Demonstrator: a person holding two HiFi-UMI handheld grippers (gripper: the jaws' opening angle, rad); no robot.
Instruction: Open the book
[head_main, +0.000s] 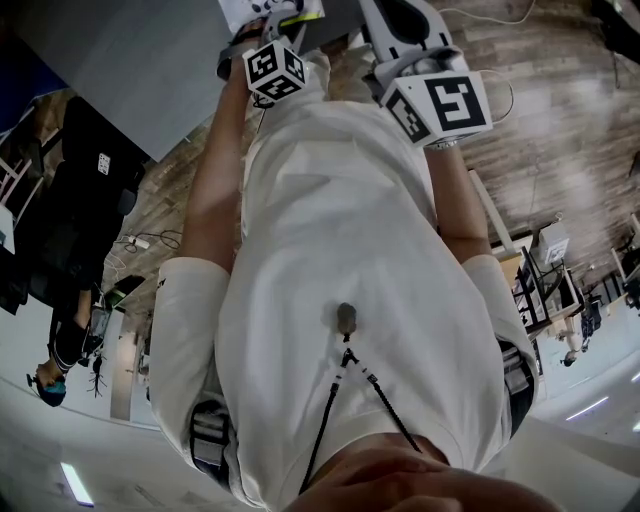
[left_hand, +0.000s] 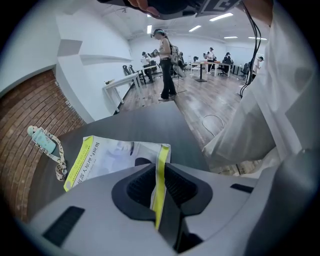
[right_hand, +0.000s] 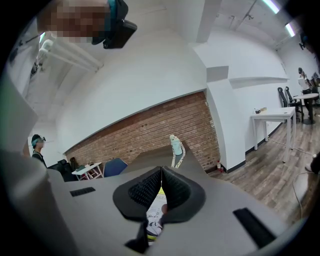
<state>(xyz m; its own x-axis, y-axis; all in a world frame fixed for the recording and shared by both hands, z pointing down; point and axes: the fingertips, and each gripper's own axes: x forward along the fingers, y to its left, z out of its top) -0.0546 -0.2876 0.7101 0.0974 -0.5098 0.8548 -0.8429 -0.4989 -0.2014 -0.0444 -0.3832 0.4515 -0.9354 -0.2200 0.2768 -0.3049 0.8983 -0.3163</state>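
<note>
1. The task looks just begun. The left gripper (left_hand: 161, 170) has its fingers (left_hand: 137, 187) clamped on a thin yellow-edged sheet of the book (left_hand: 115, 157), which I judge to be the cover's edge.
2. The rest of the book lies flat on the tabletop (left_hand: 150, 125). In the left gripper view it reaches from the fingers toward 10 o'clock, with its white printed face up.
3. No inner pages show in any view, so the real opening (lifting the cover and turning it over) is, in my judgement, yet to be done.
4. The right gripper (right_hand: 161, 175) has its fingers (right_hand: 145, 187) pressed together. A thin pale line runs between them, but I cannot tell if it is a page. Printed paper with some yellow shows just behind, at 6 o'clock.
5. Materials: the book is a thin, soft paperback with a glossy white cover and a yellow band along one edge. The sheet between the left fingers stands on edge between them, so it will probably bend easily.
6. The tabletop is dark grey, smooth and matt. The finger pads are black and ribbed, in a grey plastic body.
7. A lanyard (left_hand: 47, 145) with a pale green tag lies at 9 o'clock, well apart from the book.
</note>
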